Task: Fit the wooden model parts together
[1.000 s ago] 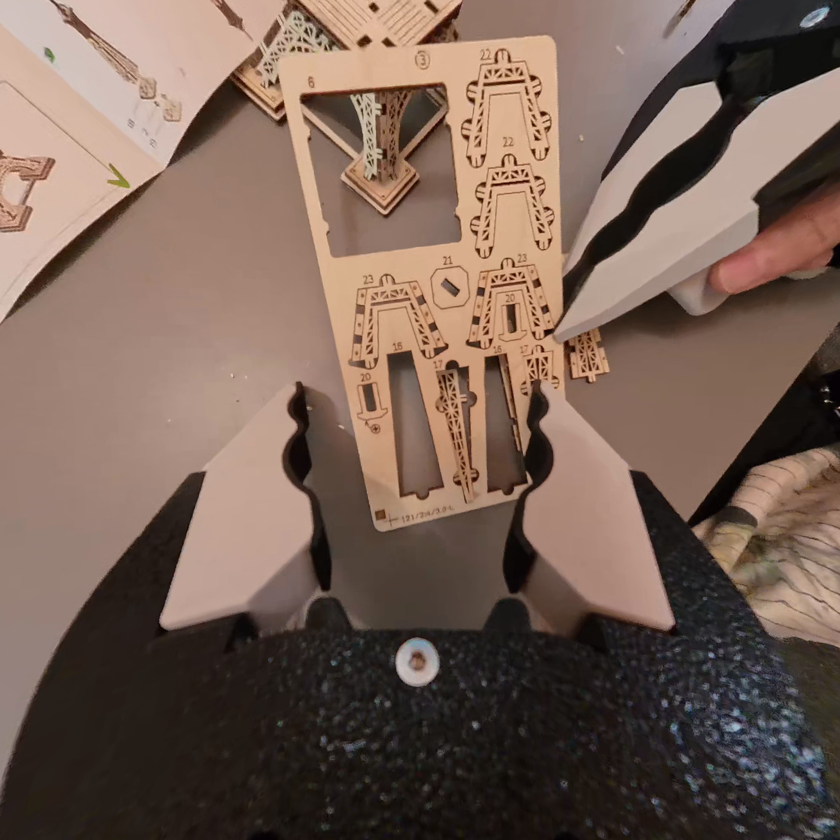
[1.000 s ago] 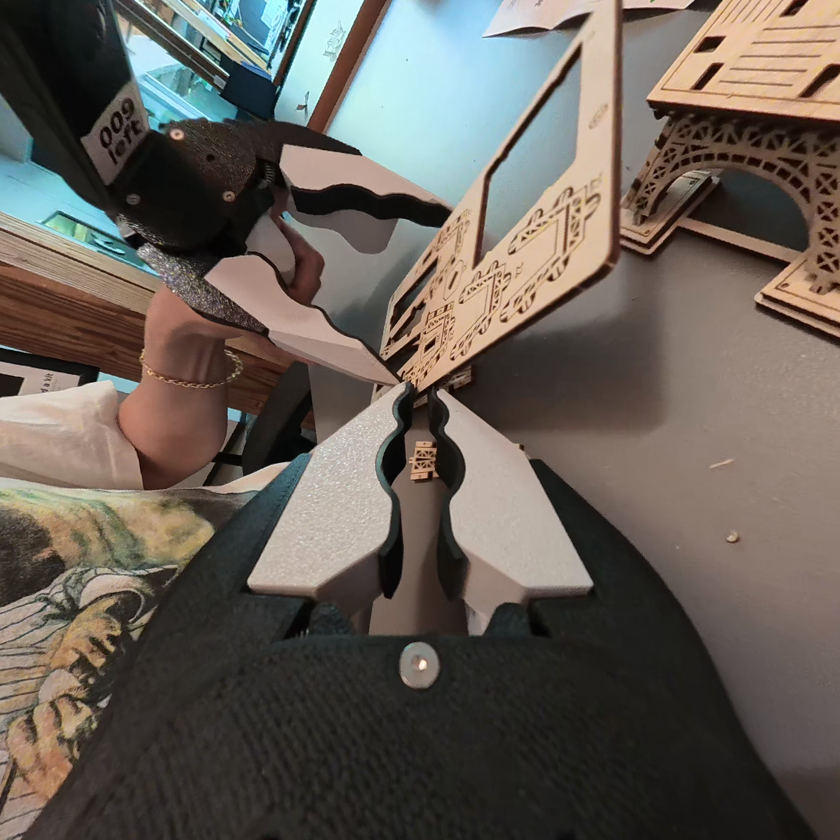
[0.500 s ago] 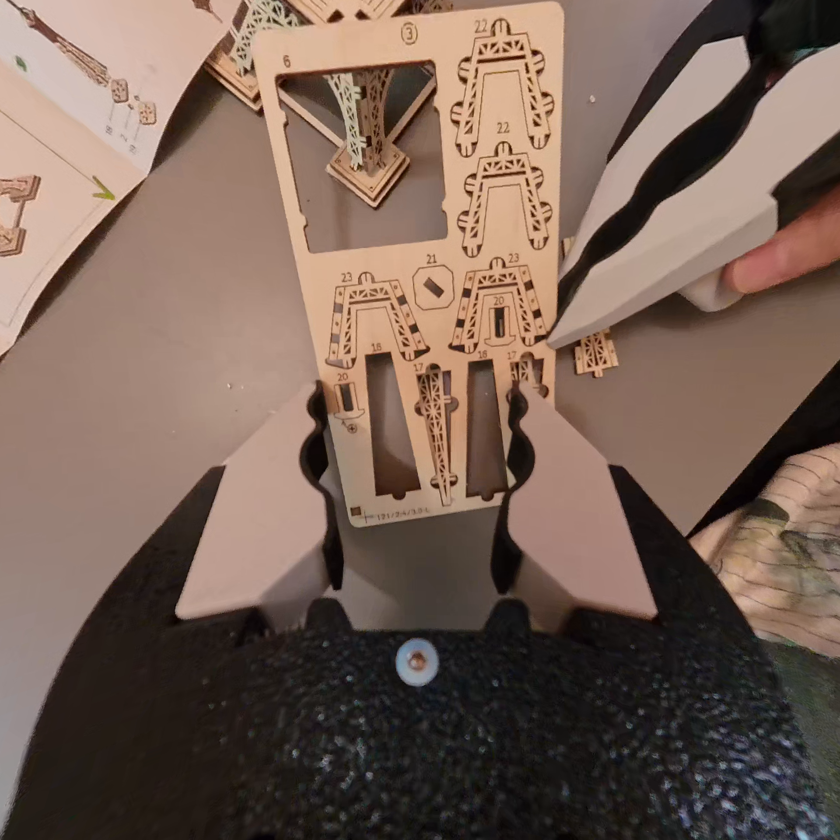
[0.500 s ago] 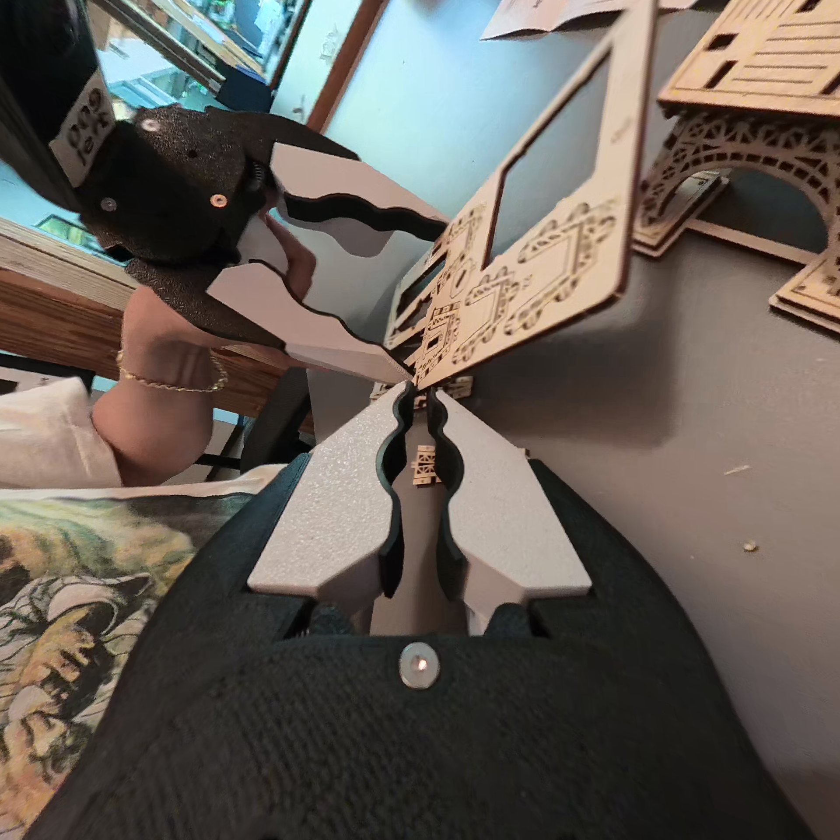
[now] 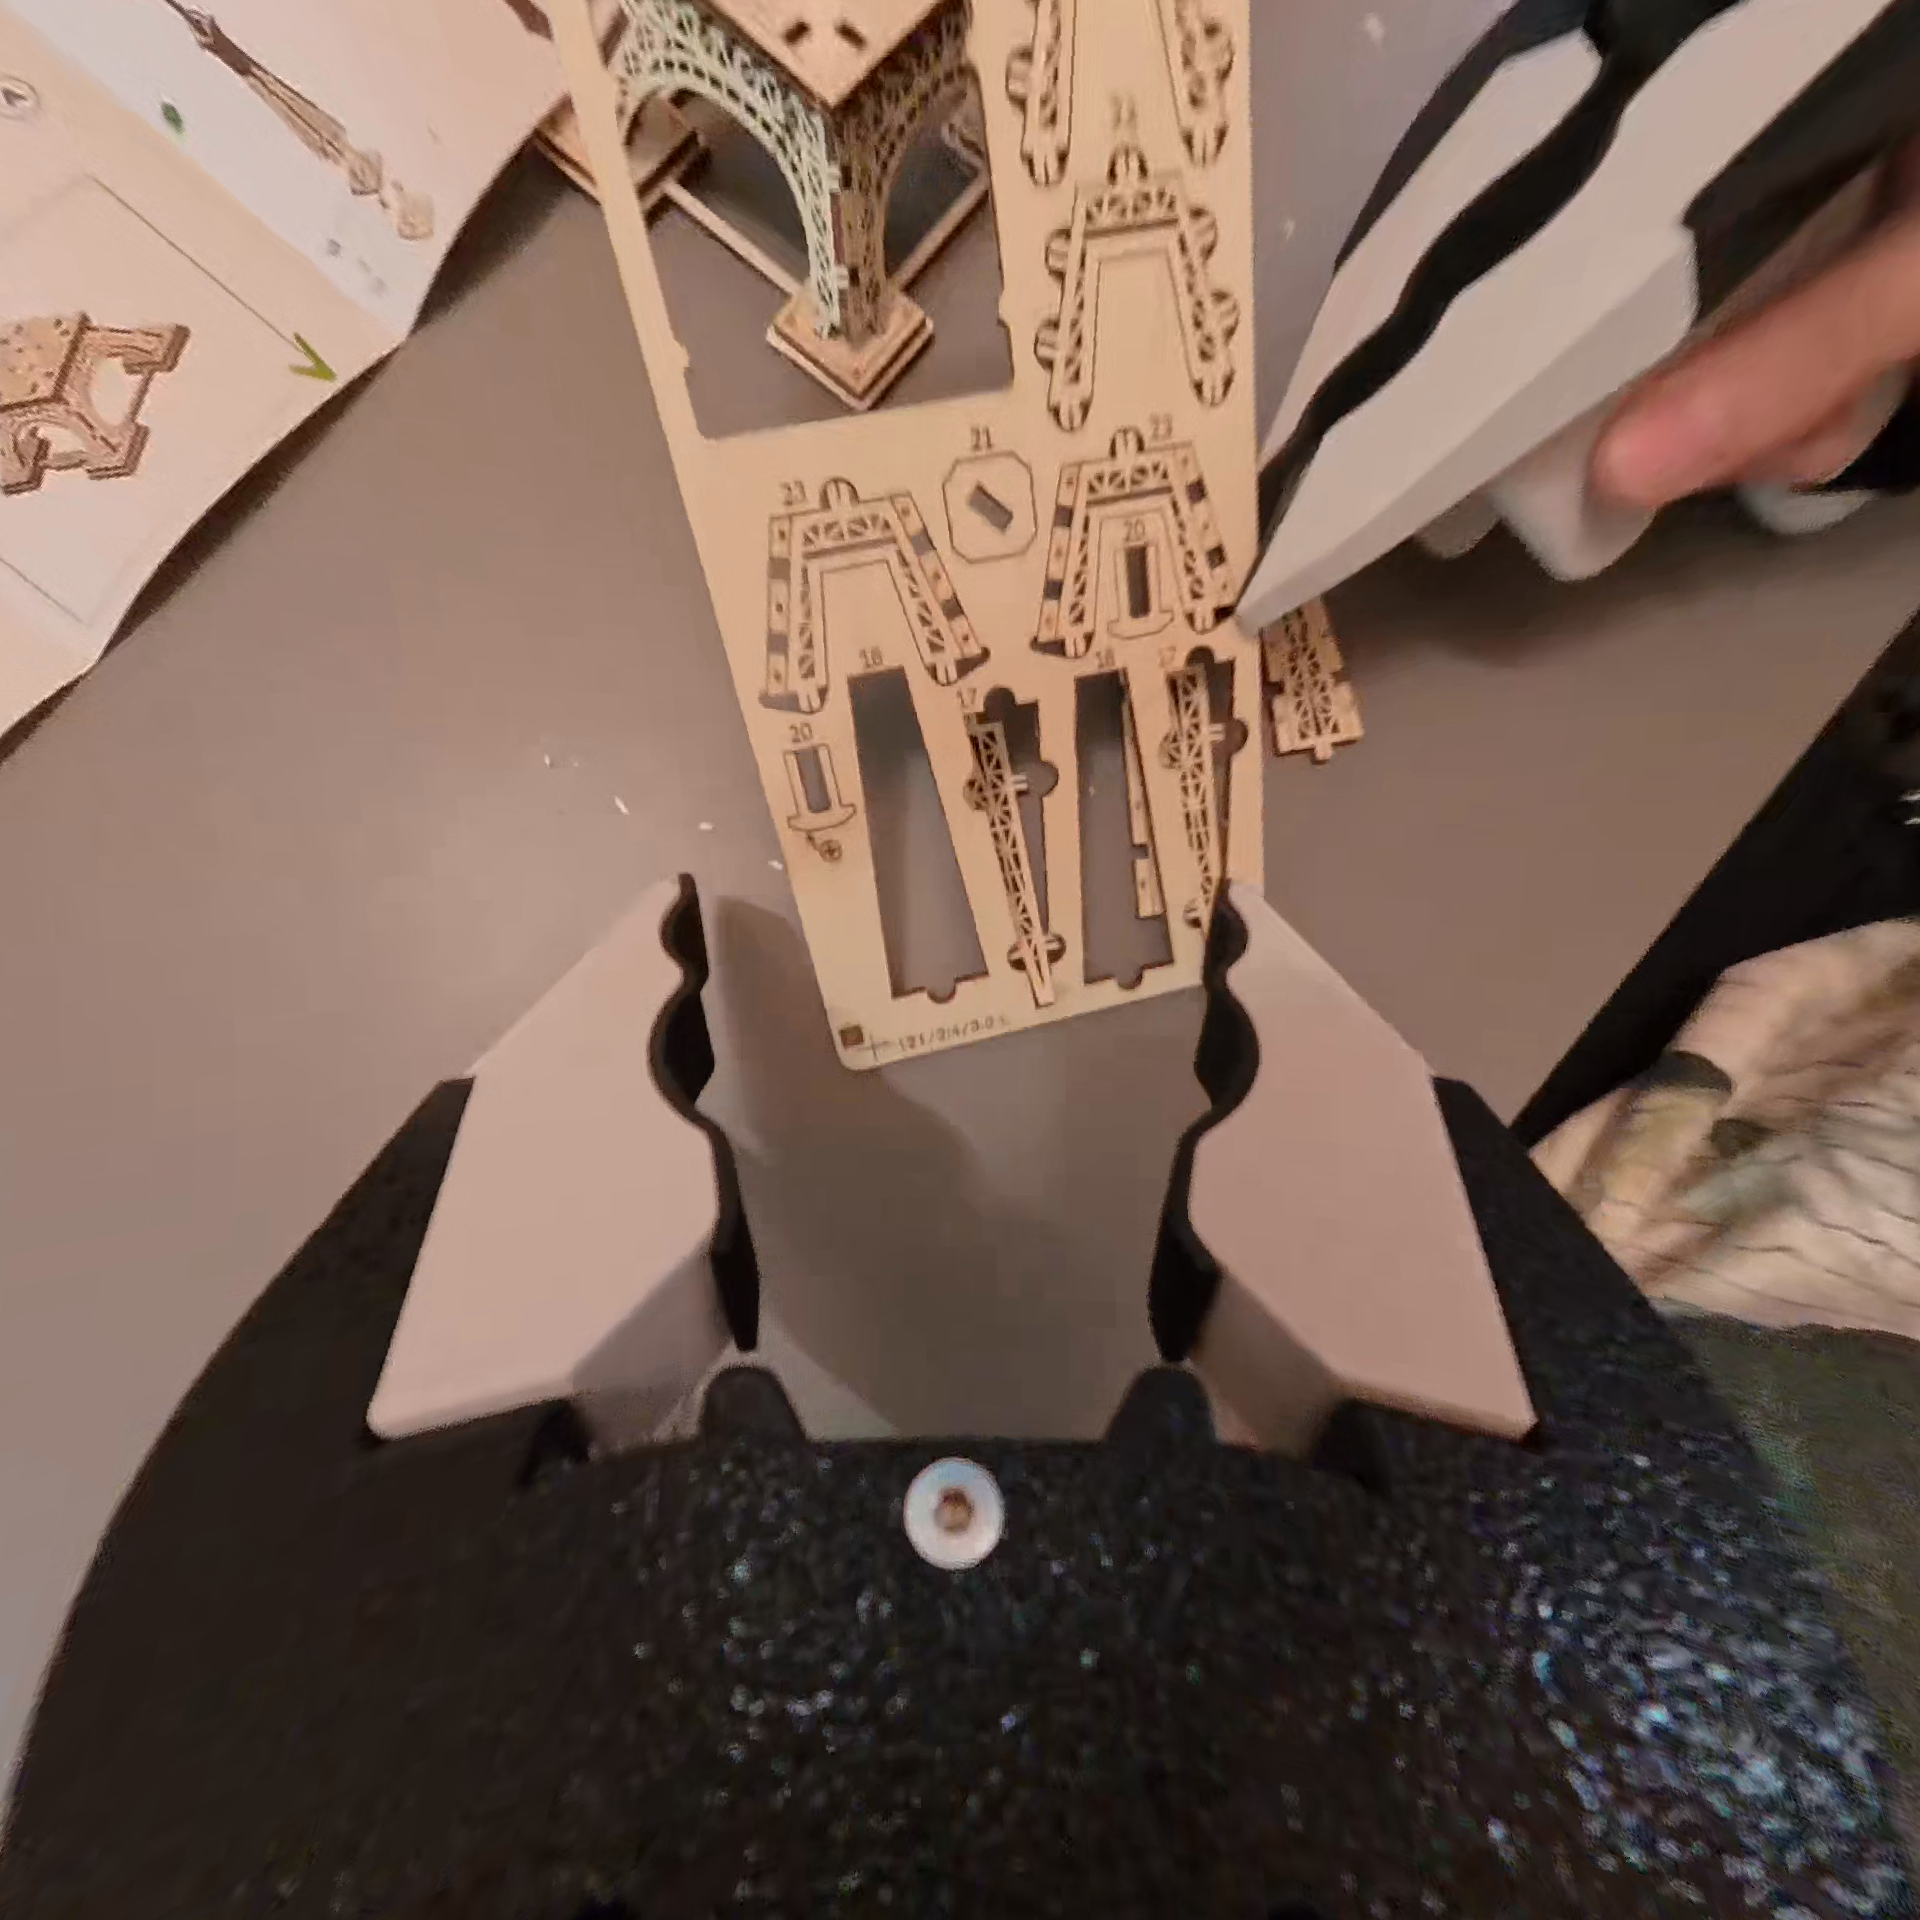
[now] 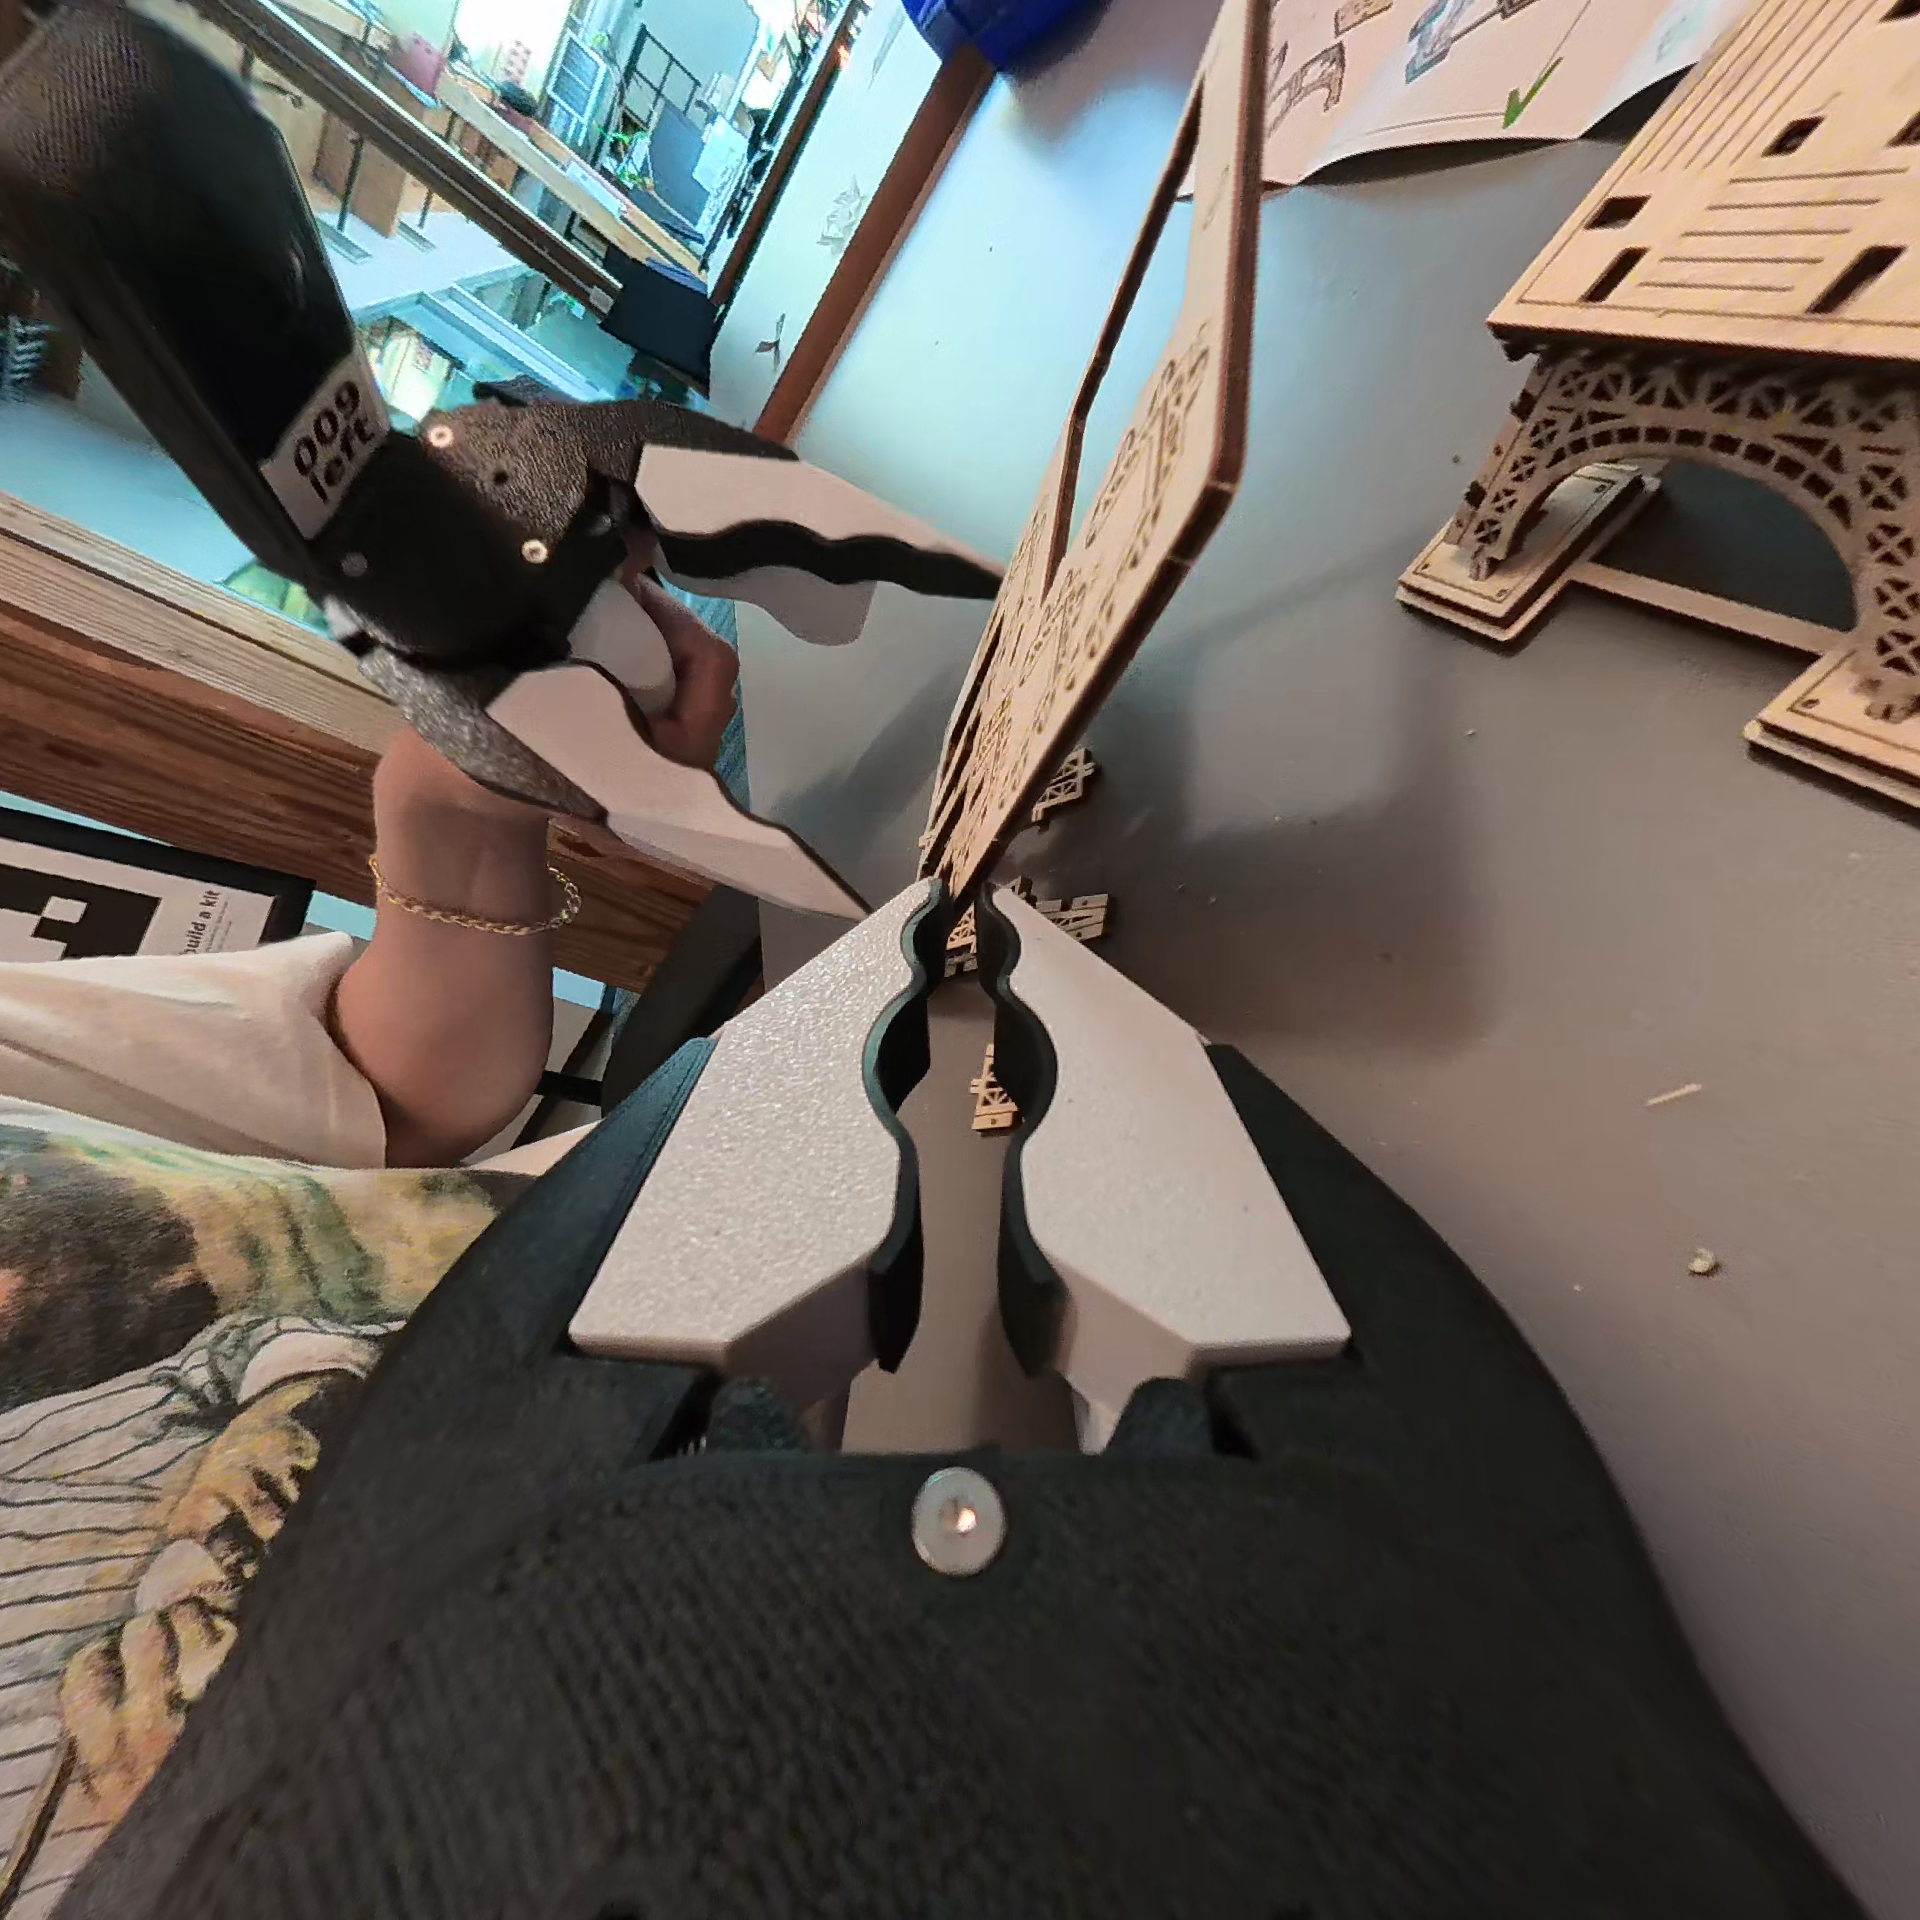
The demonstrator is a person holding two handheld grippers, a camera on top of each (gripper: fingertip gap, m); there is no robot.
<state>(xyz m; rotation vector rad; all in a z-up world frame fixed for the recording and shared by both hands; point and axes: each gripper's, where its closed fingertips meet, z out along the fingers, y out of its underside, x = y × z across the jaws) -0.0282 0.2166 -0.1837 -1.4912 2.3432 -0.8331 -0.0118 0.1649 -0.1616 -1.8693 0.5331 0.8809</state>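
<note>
Wooden parts sheet (image 6: 1132,582) pinched edge-on in right hand-held gripper (image 6: 964,906) tips.

Grey table (image 5: 364,779) with pale crumbs scattered on it. Instruction sheet (image 5: 125,312) lies far left, unfolded. Patterned cloth (image 5: 1766,1122) at the near right edge. Past the table: wooden bench (image 6: 156,717) and a black-and-white marker card (image 6: 94,914).
</note>
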